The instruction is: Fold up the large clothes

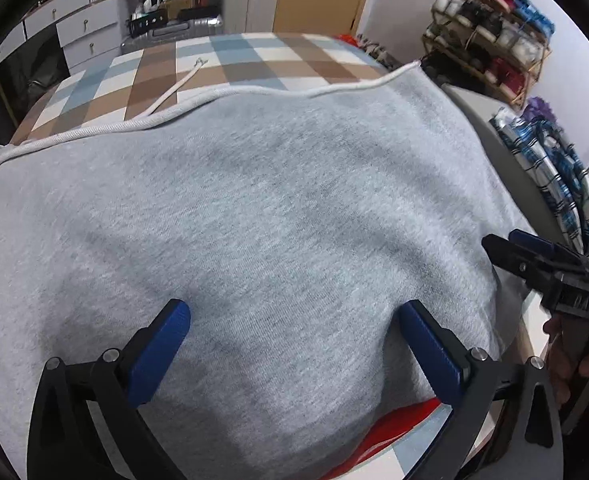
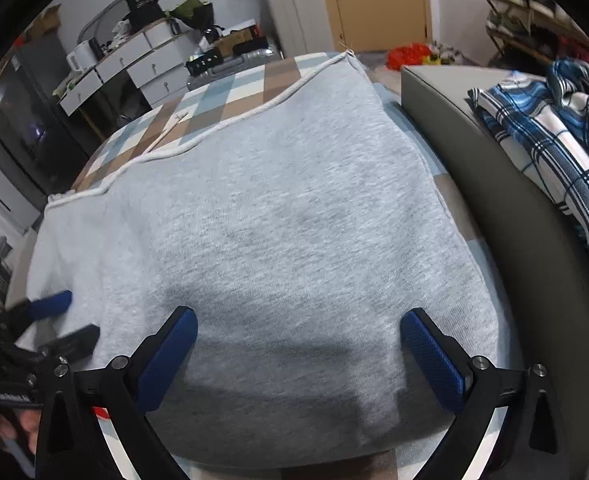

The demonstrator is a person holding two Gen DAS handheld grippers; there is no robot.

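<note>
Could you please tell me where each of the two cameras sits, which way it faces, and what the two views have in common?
Left wrist view: sits on the left gripper, looking forward over the grey garment toward the drawers; the open fingers frame the cloth, and the right gripper and a hand enter at the right edge.
Right wrist view: sits on the right gripper, facing the same way; its open fingers, with the left gripper at the left edge.
Shared: the garment, its white cord, the checkered cover, the plaid cloth.
</note>
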